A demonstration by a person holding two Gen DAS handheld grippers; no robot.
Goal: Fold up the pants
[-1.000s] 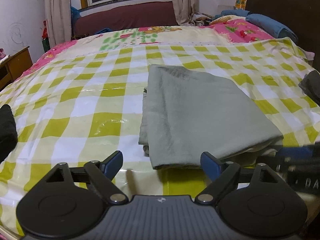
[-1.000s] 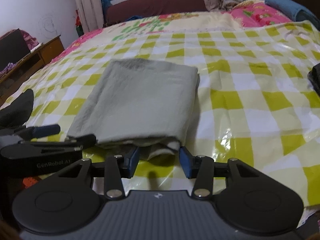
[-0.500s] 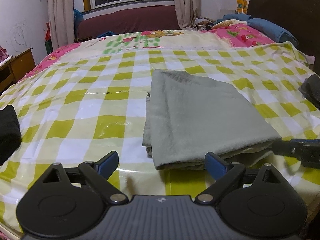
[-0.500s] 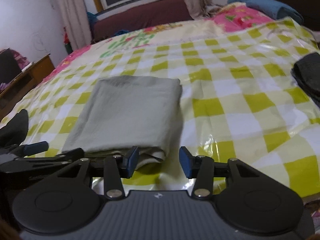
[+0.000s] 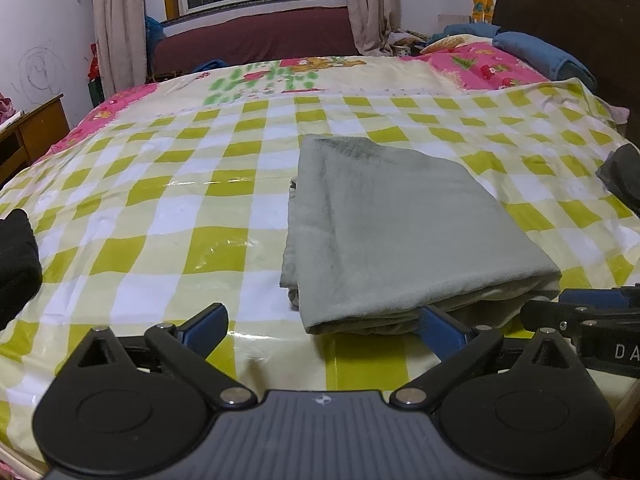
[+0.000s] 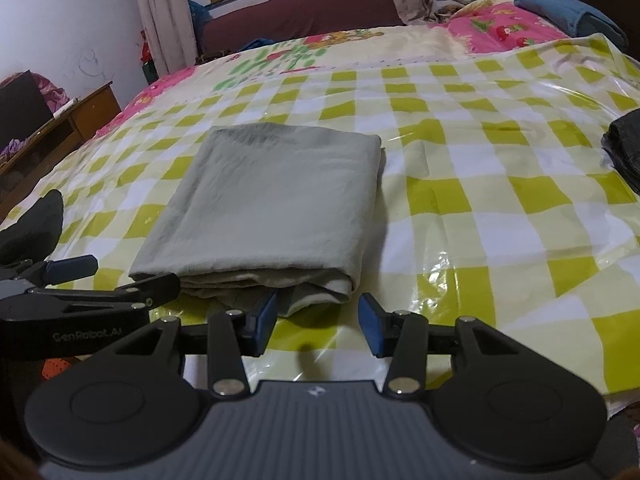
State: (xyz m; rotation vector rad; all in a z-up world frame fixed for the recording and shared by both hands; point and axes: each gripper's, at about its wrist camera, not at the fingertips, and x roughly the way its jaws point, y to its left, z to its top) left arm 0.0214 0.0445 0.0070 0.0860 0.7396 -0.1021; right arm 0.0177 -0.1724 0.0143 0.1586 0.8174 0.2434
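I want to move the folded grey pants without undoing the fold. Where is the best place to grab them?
Probably the thick near edge of the grey pants, coming in low from the near side. The stacked layers end there and face both open grippers, left gripper and right gripper, so one pinch at each near corner could catch every layer.

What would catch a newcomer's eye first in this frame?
The grey-green pants, folded into a neat rectangle, lie mid-bed on a glossy yellow-and-white checked cover. Both hand-held grippers hover open at the near edge: the right hand-held gripper and the left hand-held gripper.
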